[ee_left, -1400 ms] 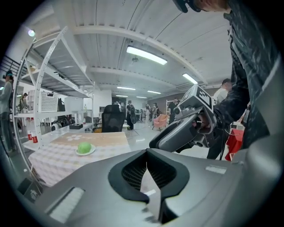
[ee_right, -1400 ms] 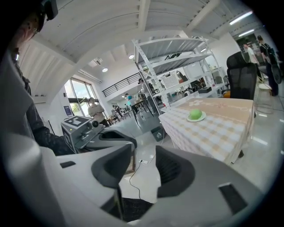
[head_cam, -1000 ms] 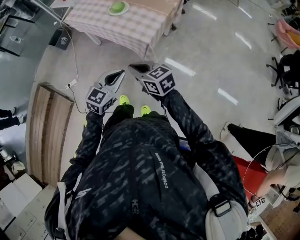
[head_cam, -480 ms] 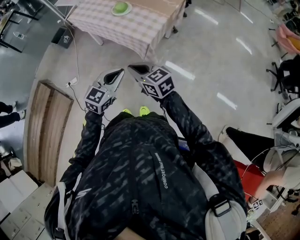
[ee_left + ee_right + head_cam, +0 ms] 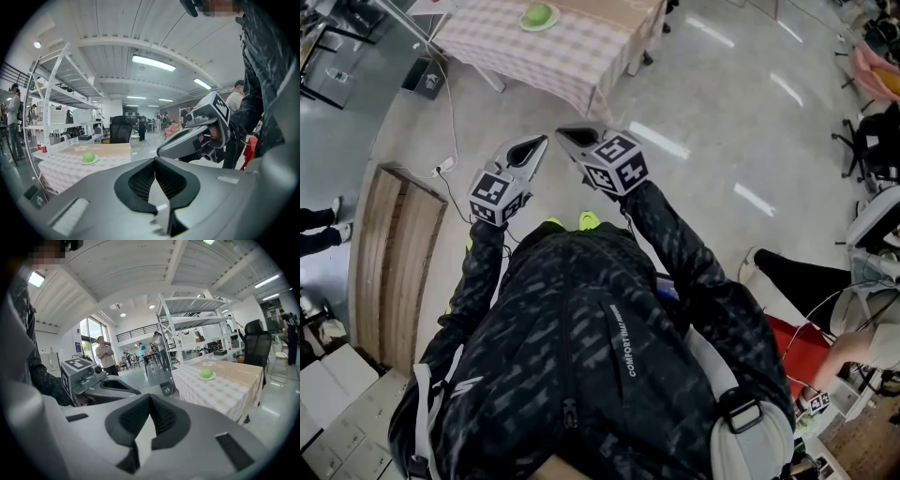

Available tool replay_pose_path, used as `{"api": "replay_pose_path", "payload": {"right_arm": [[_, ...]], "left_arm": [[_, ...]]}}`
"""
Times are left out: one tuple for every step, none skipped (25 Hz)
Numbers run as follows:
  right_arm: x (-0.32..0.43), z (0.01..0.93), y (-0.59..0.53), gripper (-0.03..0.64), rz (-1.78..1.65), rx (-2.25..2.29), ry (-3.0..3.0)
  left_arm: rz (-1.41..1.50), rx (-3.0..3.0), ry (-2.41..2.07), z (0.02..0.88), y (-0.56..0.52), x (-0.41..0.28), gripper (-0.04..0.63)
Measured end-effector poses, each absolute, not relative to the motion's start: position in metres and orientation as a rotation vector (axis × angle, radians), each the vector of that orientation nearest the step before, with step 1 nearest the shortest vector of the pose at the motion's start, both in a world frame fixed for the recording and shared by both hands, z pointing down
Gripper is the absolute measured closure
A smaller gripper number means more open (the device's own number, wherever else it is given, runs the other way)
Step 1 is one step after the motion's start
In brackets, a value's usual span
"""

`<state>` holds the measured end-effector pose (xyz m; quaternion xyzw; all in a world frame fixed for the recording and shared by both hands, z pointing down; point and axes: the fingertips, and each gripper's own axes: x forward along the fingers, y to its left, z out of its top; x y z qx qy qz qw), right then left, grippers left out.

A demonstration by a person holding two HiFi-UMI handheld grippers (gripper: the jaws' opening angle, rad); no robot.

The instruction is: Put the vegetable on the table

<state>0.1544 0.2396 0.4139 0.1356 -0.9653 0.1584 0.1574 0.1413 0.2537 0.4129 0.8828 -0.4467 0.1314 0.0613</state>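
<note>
A round green vegetable (image 5: 538, 16) lies on a small plate on the table with a checked cloth (image 5: 553, 56), at the top of the head view, well ahead of me. Both grippers are held out side by side over the bare floor, short of the table. My left gripper (image 5: 539, 142) is shut and empty; my right gripper (image 5: 565, 134) is shut and empty too. In the left gripper view the vegetable (image 5: 88, 157) shows far off to the left of the shut jaws (image 5: 157, 180). In the right gripper view the vegetable (image 5: 206, 374) sits to the right, beyond the jaws (image 5: 150, 416).
A wooden board (image 5: 394, 272) lies on the floor to the left, with a white cable (image 5: 450, 122) near it. A black box (image 5: 425, 80) stands by the table's leg. White shelving (image 5: 56, 108) and a black office chair (image 5: 121, 131) stand behind the table. People stand in the background.
The yellow-green shoe on the left has drawn back under my body. Both grippers keep their places and stay shut.
</note>
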Motion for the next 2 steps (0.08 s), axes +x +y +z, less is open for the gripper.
{"api": "replay_pose_path", "payload": {"right_arm": [[0.1557, 0.4139, 0.2402, 0.621, 0.453, 0.389, -2.761], [0.157, 0.414, 0.2409, 0.621, 0.453, 0.391, -2.761]], "left_arm": [[0.397, 2.672, -1.35, 0.4125, 0.2539, 0.1426, 0.6], [0.397, 2.674, -1.349, 0.4121, 0.2542, 0.1438, 0.6]]}}
